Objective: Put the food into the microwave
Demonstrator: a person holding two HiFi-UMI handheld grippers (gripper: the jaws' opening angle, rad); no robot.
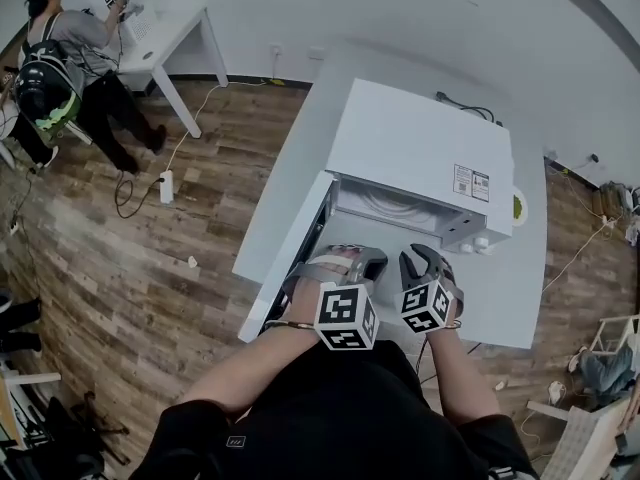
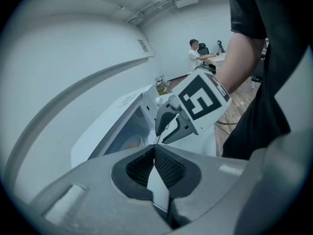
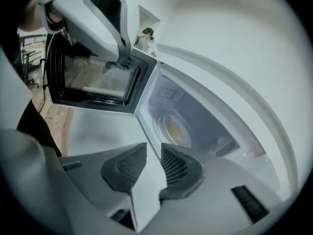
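Observation:
A white microwave [image 1: 420, 153] stands on a white table [image 1: 500, 298] with its door [image 1: 300, 258] swung open to the left. Inside, in the right gripper view, a white plate with yellow food [image 3: 173, 130] lies on the cavity floor. My right gripper [image 3: 154, 153] is in front of the opening, open, with nothing between its pads. My left gripper [image 2: 154, 148] is shut and empty, its pad tips touching. In the head view the left gripper [image 1: 365, 263] and right gripper [image 1: 425, 260] sit side by side just before the cavity. The left gripper [image 3: 105, 13] hangs near the door [image 3: 95, 82].
A person [image 1: 60, 58] works at a white desk [image 1: 165, 33] at the far left. A power strip [image 1: 166, 186] and cables lie on the wood floor. A green thing [image 1: 519, 208] sits on the table right of the microwave.

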